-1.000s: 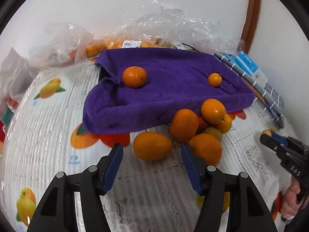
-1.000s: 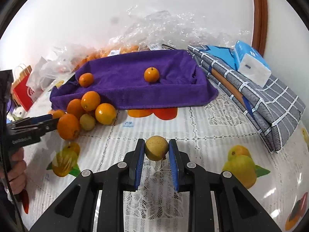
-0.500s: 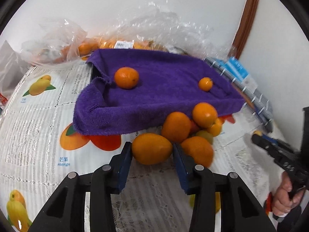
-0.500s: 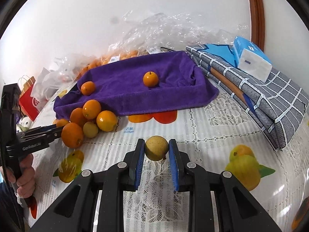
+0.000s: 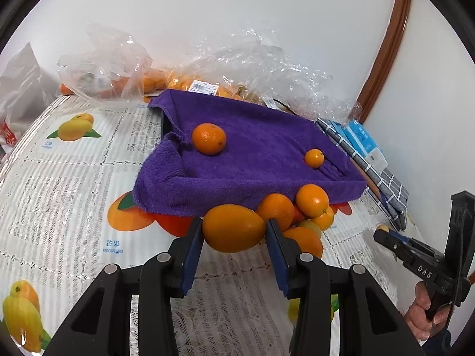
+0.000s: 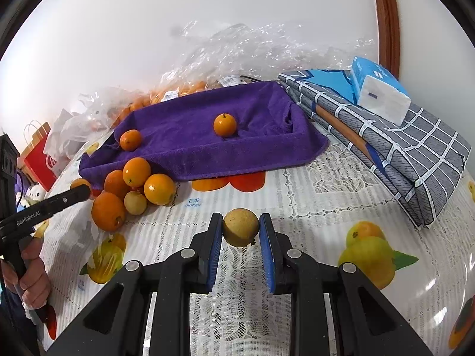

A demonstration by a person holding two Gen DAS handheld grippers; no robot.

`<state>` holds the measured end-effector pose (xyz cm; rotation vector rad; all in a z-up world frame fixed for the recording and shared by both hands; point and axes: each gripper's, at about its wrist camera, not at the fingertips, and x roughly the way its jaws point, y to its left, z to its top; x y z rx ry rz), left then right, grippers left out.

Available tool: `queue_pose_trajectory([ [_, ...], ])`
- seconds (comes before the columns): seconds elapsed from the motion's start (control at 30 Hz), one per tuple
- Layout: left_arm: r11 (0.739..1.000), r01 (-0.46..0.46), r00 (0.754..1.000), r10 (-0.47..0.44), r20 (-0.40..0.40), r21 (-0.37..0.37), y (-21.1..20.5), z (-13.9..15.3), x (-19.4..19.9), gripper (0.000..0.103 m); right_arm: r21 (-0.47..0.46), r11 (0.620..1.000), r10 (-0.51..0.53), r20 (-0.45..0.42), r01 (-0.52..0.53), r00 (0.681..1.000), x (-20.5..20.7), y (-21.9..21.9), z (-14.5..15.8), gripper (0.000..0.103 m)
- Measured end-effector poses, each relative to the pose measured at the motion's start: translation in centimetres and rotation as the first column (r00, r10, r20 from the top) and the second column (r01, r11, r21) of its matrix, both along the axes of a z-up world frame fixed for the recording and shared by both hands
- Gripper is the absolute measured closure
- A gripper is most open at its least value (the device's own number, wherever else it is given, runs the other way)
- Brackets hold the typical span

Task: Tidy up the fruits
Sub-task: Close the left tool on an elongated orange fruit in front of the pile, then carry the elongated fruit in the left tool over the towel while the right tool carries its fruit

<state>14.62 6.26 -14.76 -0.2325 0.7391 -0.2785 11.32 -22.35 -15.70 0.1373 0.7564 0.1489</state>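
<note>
Here the table [image 5: 68,184] under its fruit-printed lace cloth fills both views, and toward the wall lies a purple towel [image 5: 255,160] draped over a shallow tray. Behind it sit crumpled clear plastic bags [image 6: 237,47] with more oranges inside, and to the right a folded grey checked cloth [image 6: 415,148] with a blue tissue pack [image 6: 380,89] on top. Two oranges rest on the towel, a larger orange [image 5: 208,138] near its left corner and a small orange [image 5: 314,158] further right. A pile of oranges [image 6: 133,190] lies on the table against the towel's front edge. The left gripper [image 5: 234,231] is pinching an oval orange fruit [image 5: 233,227], both blue pads against its sides, just in front of the pile. The right gripper [image 6: 241,231] is clamped on a small yellow-brown fruit [image 6: 240,227], held above the tablecloth, well apart from the pile.
</note>
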Motion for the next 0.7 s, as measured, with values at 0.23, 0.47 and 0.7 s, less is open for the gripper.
queue_pose_trajectory([
  [0.23, 1.000, -0.018, 0.999, 0.018, 0.044, 0.006, 0.1, 0.6, -0.6, 0.063, -0.046, 0.999, -0.024, 0.002, 0.024, 1.000, 0.0, 0.4, 0.0, 0.078],
  [0.47, 0.999, -0.051, 0.998, 0.051, 0.044, -0.018, 0.8, 0.7, -0.5, 0.063, -0.032, 0.997, -0.067, 0.023, 0.067, 0.998, -0.4, -0.3, 0.4, 0.078],
  [0.7, 0.997, -0.077, 0.996, 0.078, 0.042, -0.026, 1.2, 0.6, -0.5, 0.063, -0.035, 0.999, -0.016, 0.040, 0.017, 0.999, 0.5, 0.3, 1.6, 0.078],
])
